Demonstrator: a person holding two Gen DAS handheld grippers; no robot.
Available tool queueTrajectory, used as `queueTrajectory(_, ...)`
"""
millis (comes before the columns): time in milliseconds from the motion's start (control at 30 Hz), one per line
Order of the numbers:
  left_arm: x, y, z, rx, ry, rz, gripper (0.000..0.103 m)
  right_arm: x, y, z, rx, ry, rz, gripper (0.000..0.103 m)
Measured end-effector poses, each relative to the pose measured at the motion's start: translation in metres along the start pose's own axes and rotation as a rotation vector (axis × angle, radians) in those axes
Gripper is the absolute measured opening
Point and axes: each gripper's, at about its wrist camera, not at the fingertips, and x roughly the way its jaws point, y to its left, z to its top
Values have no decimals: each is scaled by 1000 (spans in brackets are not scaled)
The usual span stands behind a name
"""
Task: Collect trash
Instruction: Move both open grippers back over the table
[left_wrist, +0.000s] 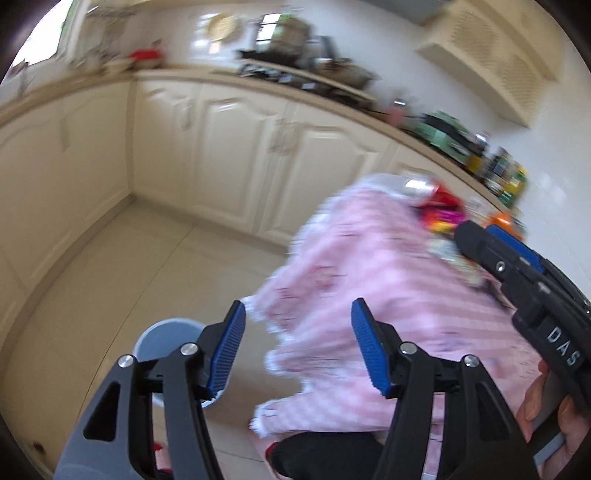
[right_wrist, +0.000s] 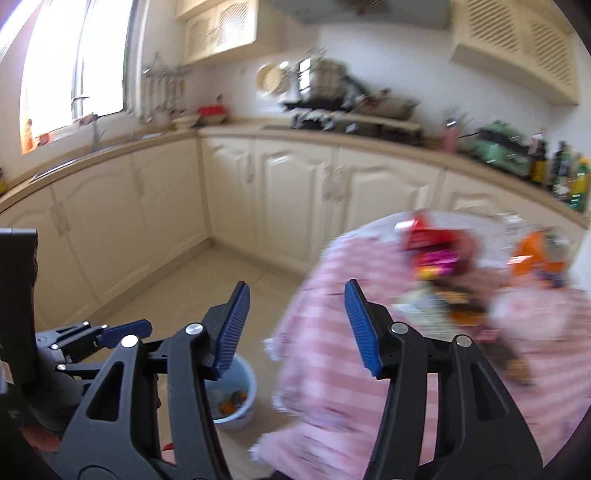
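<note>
A table under a pink checked cloth (left_wrist: 369, 266) (right_wrist: 332, 332) carries blurred trash: red and magenta wrappers (left_wrist: 439, 210) (right_wrist: 432, 251) and an orange packet (right_wrist: 535, 254). On the floor to its left stands a pale blue bucket (left_wrist: 162, 332) (right_wrist: 242, 387) with a few orange and green scraps inside. My left gripper (left_wrist: 298, 310) hovers open and empty above the cloth's near edge, between bucket and table. My right gripper (right_wrist: 295, 291) is also open and empty, above the same edge. In the left wrist view the right gripper (left_wrist: 480, 236) reaches over the table toward the wrappers.
Cream cabinets (right_wrist: 288, 192) run along two walls under a beige counter (right_wrist: 369, 147) crowded with a stove, pots and bottles (right_wrist: 569, 177). Tiled floor (left_wrist: 129, 266) lies between the cabinets and the table. A dark sock (left_wrist: 325, 454) shows at the bottom edge.
</note>
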Motion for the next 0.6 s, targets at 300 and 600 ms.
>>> queueTrajectory(300,10,-100,5,132,47,-86,63,-7,-124,-30,63,186,-121,64)
queueTrajectory(600,30,-126,3,165,101,-54,64,38,-132,-42,-14,355,-83,64)
